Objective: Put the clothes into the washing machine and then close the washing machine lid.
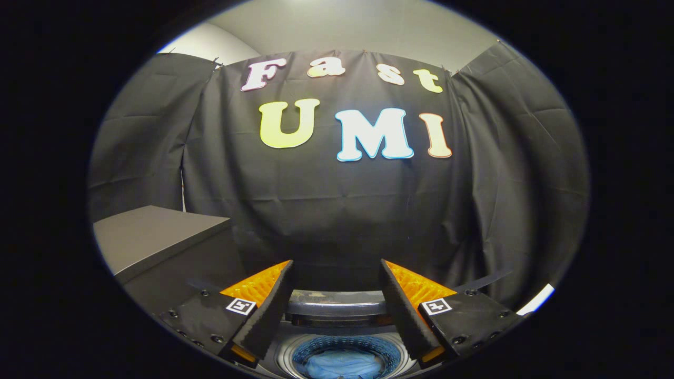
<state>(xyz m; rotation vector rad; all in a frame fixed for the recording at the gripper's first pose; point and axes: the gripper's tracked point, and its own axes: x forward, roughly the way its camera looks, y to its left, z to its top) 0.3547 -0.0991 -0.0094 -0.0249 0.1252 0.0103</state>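
Observation:
My gripper [337, 268] is open, its two fingers spread wide with nothing between them, held above the washing machine [337, 304]. The machine's top opening lies below and between the fingers. Inside its round drum [387, 351] lies a light blue garment [341, 364]. The raised lid or back panel of the machine shows as a grey band just beyond the drum, between the fingers.
A dark grey box-like cabinet [152, 237] stands to the left of the machine, its flat top about level with the fingertips. Black cloth walls close the booth behind and on both sides.

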